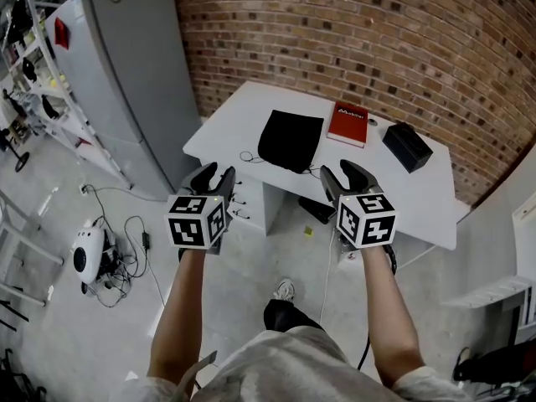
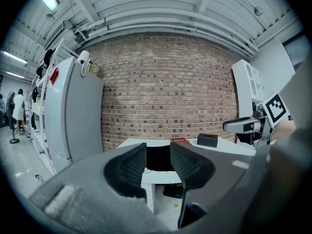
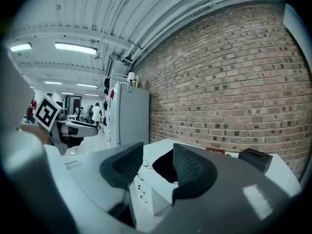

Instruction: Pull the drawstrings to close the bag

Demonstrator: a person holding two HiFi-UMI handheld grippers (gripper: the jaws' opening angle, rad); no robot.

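Brick wall (image 1: pixel 360 32) is being seen behind the white bench (image 1: pixel 243 115), where the black bag (image 1: pixel 291 139) is lying at 12 o'clock, apparently untouched. Left gripper (image 1: pixel 213 175) and right gripper (image 1: pixel 342 173) are being held released and empty, well short of it; the drawstrings (image 1: pixel 248 156) are judged not yet pulled.

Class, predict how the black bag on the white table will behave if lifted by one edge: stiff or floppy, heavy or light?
Probably floppy: the black bag lies flat with soft, wavy edges on the table. Likely light: it looks thin and unfilled. Its thin drawstring would probably dangle.
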